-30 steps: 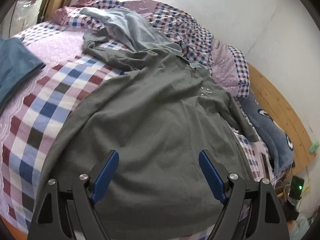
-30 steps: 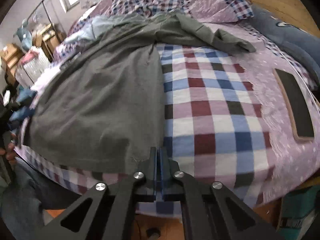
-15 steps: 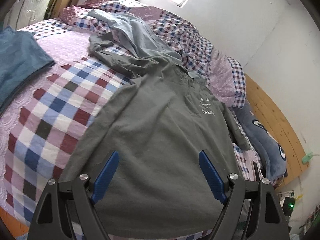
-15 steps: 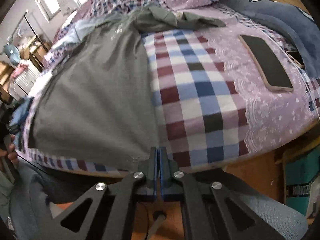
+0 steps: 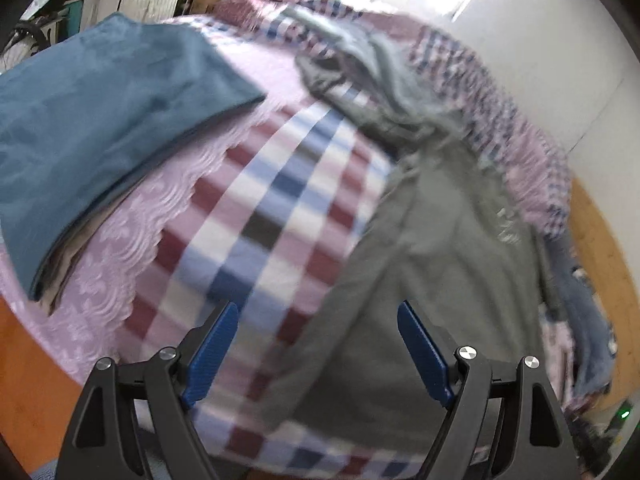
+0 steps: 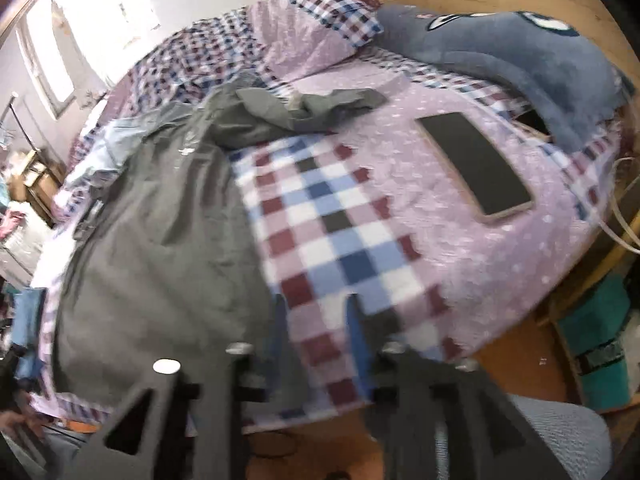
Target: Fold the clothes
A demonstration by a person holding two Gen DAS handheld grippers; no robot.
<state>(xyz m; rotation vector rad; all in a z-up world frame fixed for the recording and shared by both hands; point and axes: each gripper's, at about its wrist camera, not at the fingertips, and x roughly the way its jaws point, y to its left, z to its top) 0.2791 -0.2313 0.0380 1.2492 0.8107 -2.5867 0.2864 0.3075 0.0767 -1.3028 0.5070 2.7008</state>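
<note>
1. left gripper (image 5: 318,354) hangs over the near edge of the bed, its blue fingers (image 5: 210,354) spread wide with nothing between them; the checked blanket (image 5: 280,216) shows through the gap.
2. to its left, a teal cloth (image 5: 100,128) lies flat in a neat stack on the lilac sheet (image 5: 132,248), already squared.
3. to its right, the grey shirt (image 5: 432,280) lies spread full length, hem toward the near edge, one sleeve bunched at the far end.
4. right gripper (image 6: 316,320), blurred, shows its fingers parted and holding nothing, poised above the blanket just beside the shirt's (image 6: 160,256) near right corner.
5. further right, a phone (image 6: 474,168) rests on the sheet, well apart from the shirt, with a blue plush toy (image 6: 512,56) behind it.
6. judgement: a clean fold calls for each claw to pinch one hem corner, both layers together, keeping the cloth taut and level, and for the crumpled sleeve (image 6: 308,108) to be smoothed flat.
</note>
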